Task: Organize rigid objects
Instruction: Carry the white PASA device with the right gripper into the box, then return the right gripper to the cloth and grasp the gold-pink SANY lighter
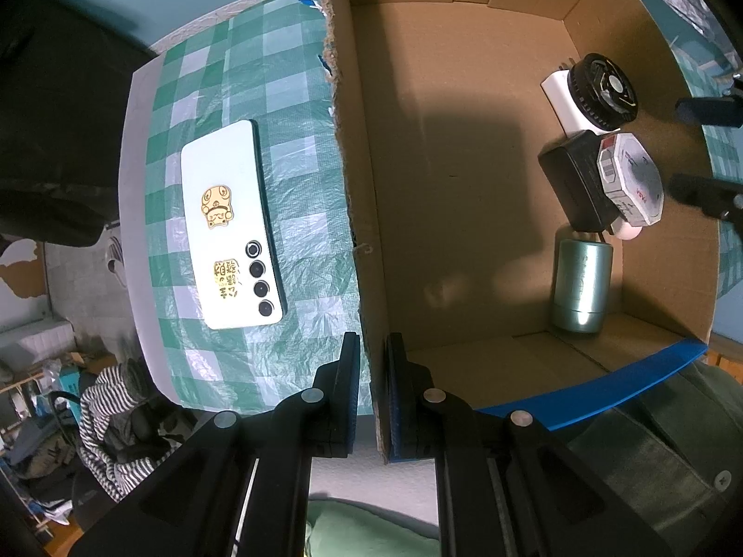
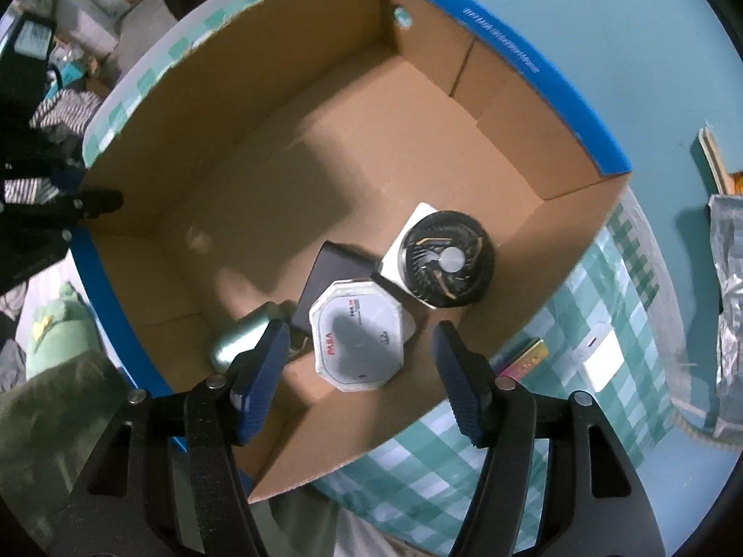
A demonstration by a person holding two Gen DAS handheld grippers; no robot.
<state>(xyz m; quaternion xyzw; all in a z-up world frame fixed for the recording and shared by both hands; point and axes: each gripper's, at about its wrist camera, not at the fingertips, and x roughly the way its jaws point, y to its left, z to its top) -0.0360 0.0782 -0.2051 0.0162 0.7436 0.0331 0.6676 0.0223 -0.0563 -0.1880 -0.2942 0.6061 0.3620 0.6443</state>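
An open cardboard box (image 1: 464, 185) (image 2: 371, 162) stands on a green checked tablecloth. In one corner of it lie a black round fan (image 2: 446, 264) on a white base, a black block (image 2: 334, 269), a white octagonal box (image 2: 357, 339) and a green cylinder (image 1: 580, 288). My left gripper (image 1: 374, 371) is shut on the box's side wall, one finger inside and one outside. Straight above the octagonal box my right gripper (image 2: 360, 325) hangs open, its pads well apart from the box's sides. A white phone (image 1: 232, 223) with gold stickers lies face down on the cloth outside the box.
On the cloth beyond the box's near wall sit a white charger (image 2: 599, 357) and a small colourful packet (image 2: 524, 359). A silver foil bag (image 2: 724, 278) lies at the far right. Most of the box floor is bare. Striped clothing (image 1: 111, 417) and clutter lie below the table edge.
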